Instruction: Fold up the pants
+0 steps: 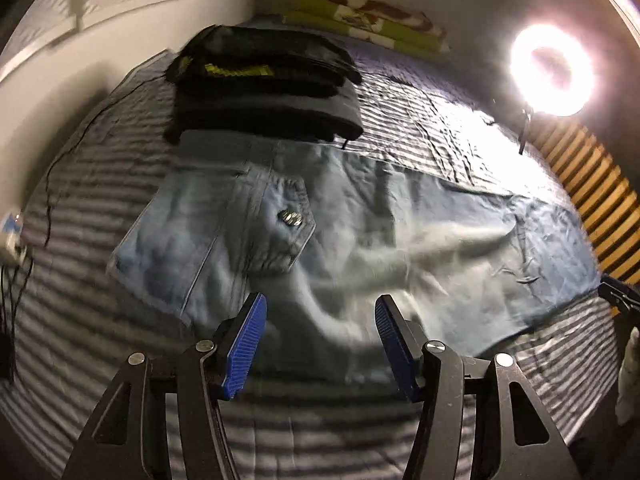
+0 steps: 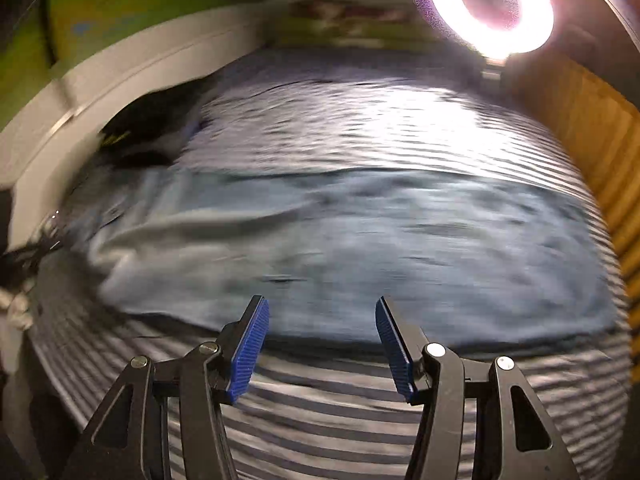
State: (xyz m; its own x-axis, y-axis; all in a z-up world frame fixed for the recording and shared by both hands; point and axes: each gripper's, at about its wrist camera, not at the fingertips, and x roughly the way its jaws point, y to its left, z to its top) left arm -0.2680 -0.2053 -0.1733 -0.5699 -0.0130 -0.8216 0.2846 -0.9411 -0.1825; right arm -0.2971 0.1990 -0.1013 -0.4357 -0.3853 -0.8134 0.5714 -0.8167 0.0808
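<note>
Apparently a fold has just been laid and the next one is being lined up: the light-blue jeans (image 1: 340, 240) lie flat across the striped bedsheet (image 1: 420, 120), long axis running left to right, waistband and buttoned back pocket (image 1: 290, 220) at the left, legs stretching right. Both the left gripper (image 1: 320, 344) and the right gripper (image 2: 322, 344) hover above the near edge with jaws parted and nothing between them. A stack of dark folded clothes (image 1: 264, 88) sits just beyond the waistband. Next, each claw probably needs to come down and pinch the denim's near edge.
</note>
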